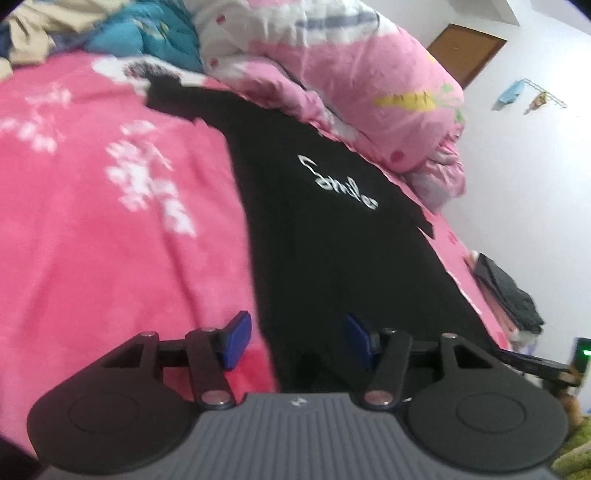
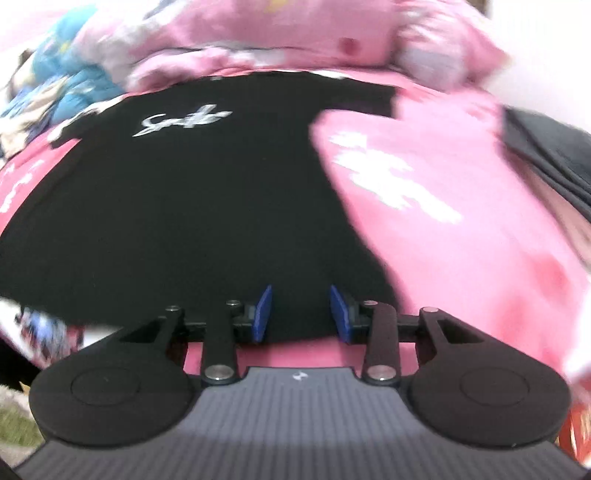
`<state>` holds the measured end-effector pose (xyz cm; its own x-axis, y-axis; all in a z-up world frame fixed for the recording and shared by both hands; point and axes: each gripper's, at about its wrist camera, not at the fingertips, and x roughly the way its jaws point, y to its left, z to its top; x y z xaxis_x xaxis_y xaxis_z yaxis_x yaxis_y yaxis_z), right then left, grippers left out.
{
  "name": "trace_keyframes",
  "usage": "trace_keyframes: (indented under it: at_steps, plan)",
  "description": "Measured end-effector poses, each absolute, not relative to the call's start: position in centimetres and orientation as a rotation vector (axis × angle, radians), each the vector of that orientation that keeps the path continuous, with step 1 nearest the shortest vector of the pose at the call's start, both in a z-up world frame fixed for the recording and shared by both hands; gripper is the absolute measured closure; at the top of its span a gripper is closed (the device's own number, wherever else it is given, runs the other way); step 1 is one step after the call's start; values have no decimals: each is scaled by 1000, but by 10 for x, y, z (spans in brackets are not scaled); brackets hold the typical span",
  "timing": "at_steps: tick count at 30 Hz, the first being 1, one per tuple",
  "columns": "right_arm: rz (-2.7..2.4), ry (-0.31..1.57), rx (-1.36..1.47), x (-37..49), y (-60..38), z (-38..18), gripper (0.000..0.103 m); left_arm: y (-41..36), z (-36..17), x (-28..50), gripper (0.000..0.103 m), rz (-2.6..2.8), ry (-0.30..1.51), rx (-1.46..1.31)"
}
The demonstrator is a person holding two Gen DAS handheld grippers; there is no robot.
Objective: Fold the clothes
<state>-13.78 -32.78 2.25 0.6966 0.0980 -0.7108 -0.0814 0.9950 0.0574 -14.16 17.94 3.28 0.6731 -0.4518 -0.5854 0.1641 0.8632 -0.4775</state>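
Left wrist view shows a bed covered by a bright pink sheet (image 1: pixel 110 229) with white flower prints, filling most of the frame. Across it lies a black T-shirt (image 1: pixel 332 229), spread flat, running from the near edge of the view up toward the far end of the bed. White script lettering (image 1: pixel 338 182) sits on its chest. Along the shirt's far side is a bunched pale pink quilt (image 1: pixel 369 74), with a blue cloth (image 1: pixel 162 33) heaped beyond the sheet at upper left. A white wall (image 1: pixel 535 166) rises on the right, with a brown door (image 1: pixel 467 51) set in it. A dark folded garment (image 1: pixel 506 288) lies at the bed's right edge.

The left gripper (image 1: pixel 297 341) hovers low at the shirt's near edge, its blue pads (image 1: pixel 236 339) spread wide: one pad is over the pink sheet, the other over the black cloth. Nothing is between them.

Right wrist view, blurred by motion, shows the same T-shirt (image 2: pixel 184 206) filling the left and middle, lettering (image 2: pixel 183 120) toward the far side. The sheet (image 2: pixel 461 240) takes up the right, and the quilt (image 2: pixel 295 33) runs along the top. The right gripper (image 2: pixel 301 314) is at the shirt's near hem with its jaws partly apart, blue pads (image 2: pixel 263 314) framing black cloth, pink sheet just below them. Whether the pads touch the cloth cannot be told.
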Motion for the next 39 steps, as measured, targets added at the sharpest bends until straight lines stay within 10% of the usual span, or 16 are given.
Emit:
trace_keyframes:
  at_steps: [11,39]
  plan:
    - [161,683,87,-66,-300,28,69,94,20,-94,42,-532,817,-291]
    - [67,681,306,-207,-344,19,69,106,30,-192,31,-533,766,-119]
